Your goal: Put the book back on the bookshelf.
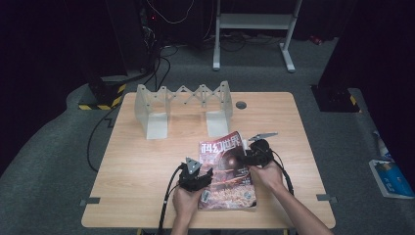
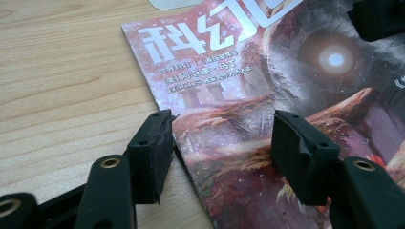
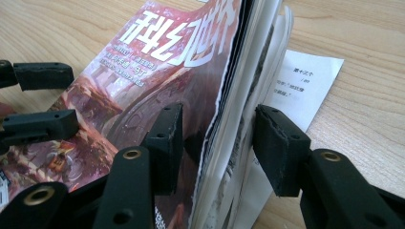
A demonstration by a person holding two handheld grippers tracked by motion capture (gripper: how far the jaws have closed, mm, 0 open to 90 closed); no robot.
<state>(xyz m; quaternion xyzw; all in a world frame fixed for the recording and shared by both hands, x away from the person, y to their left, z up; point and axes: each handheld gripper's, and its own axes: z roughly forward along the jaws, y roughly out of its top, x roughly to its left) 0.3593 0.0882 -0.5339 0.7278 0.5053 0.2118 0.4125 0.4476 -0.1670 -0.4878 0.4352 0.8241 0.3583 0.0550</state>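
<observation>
**Magazine edge bracketed, grip not yet made**

At the left, the left gripper [image 1: 201,177] rests at the magazine's [image 1: 226,171] spine side. In its own view the jaws stand well apart, one pad over the bare table [image 1: 147,166], the other over the cover, neither pressing; it holds nothing. The magazine lies near the front middle of the table, its right-hand edge lifted. The right gripper [image 3: 217,143] straddles that raised edge: the cover and a wad of pages stand between its parted jaws, which I judge are not clamped, since gaps show on both sides.

The risk, as I read it, is a partial bite. The pages fan unevenly, so closing now could catch the cover alone and tear or crease it, or let the inner pages sag free. A loose printed sheet [image 3: 305,86] lies under the lifted edge and could get dragged along.

Farther back stands a white folding rack [image 1: 183,110], well apart, with open tabletop between.
</observation>
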